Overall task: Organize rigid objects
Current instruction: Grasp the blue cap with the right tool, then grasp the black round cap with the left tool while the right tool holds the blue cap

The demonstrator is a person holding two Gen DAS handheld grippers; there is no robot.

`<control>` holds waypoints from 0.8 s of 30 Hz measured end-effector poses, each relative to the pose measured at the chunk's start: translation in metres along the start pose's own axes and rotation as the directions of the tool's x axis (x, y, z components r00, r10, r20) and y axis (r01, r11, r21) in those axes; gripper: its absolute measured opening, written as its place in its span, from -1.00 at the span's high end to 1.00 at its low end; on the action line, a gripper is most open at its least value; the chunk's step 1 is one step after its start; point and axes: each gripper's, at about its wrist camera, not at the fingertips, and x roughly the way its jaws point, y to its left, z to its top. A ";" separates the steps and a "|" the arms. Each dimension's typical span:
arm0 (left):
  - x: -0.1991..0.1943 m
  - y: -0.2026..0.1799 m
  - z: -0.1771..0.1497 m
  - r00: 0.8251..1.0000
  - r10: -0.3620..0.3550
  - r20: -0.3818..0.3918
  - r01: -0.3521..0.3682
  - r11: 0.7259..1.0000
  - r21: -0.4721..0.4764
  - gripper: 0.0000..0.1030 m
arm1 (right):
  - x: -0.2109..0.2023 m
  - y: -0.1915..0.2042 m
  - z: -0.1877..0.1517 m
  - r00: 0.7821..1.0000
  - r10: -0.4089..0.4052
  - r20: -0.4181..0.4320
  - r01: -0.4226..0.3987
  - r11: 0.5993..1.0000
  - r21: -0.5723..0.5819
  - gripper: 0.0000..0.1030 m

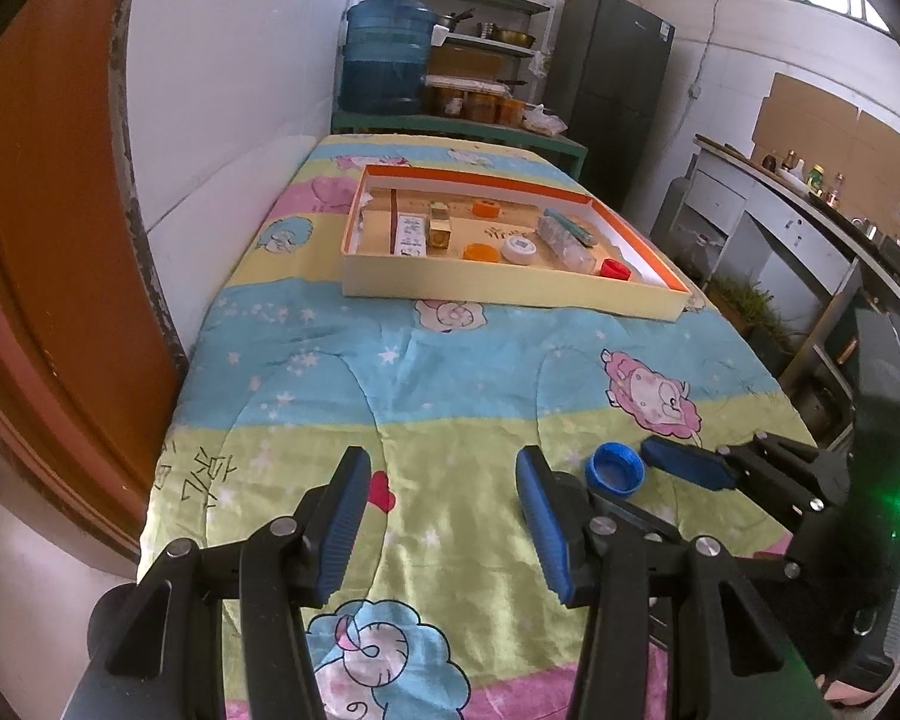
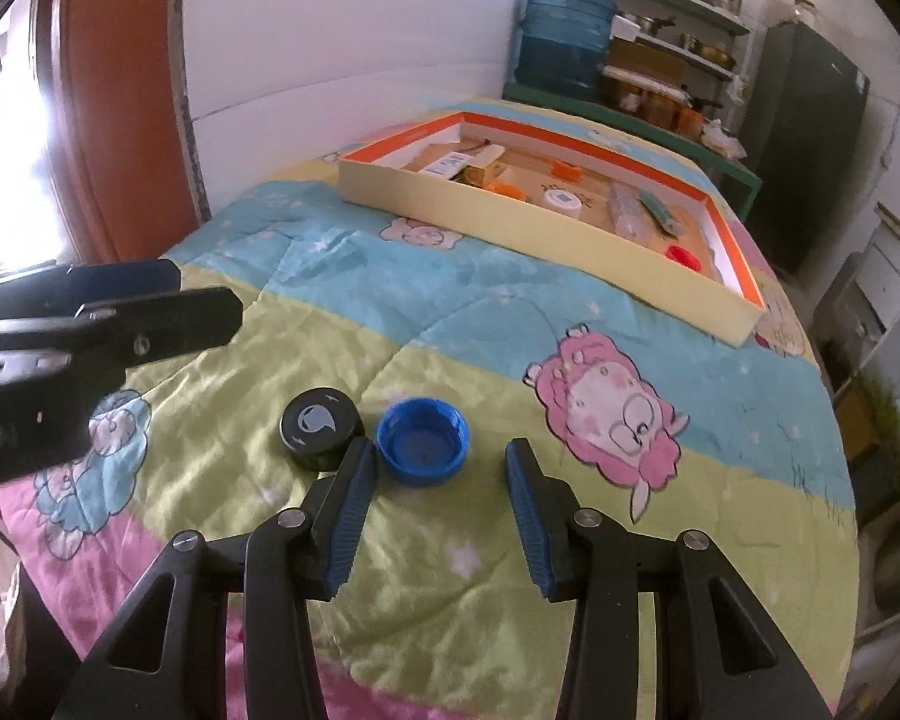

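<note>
On the cartoon-print quilt (image 2: 462,540) a blue bottle cap (image 2: 423,441) lies open side up, just ahead of the right gripper (image 2: 435,459), whose jaws stand wide and empty. A black cap (image 2: 319,427) sits just beside it. The left gripper (image 1: 444,474) hovers nearby, spread wide, holding nothing. Farther back, the orange-rimmed cardboard tray (image 1: 498,294) holds orange caps, a red cap, a white lid and small boxes.

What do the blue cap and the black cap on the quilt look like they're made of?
Blue cap: likely molded plastic, semi-glossy, with a ribbed outer wall and hollow side up. Black cap: probably hard plastic too, smooth with a dull sheen and a printed pale logo on top.
</note>
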 end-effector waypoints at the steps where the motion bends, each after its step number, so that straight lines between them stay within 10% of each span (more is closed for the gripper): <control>1: 0.000 -0.001 0.000 1.000 -0.003 -0.001 0.003 1.000 0.002 0.02 | 0.001 0.001 0.001 1.000 -0.001 -0.002 0.001 1.000 -0.006 0.11; 5: 0.001 -0.005 -0.002 1.000 -0.027 -0.009 0.028 0.999 0.019 0.02 | 0.003 -0.003 0.003 0.999 0.050 -0.010 -0.050 0.998 0.026 0.41; 24: 0.041 -0.048 -0.019 0.996 -0.016 -0.087 0.029 0.988 0.149 0.02 | -0.035 -0.051 -0.026 0.999 -0.048 0.023 0.043 0.981 0.190 0.40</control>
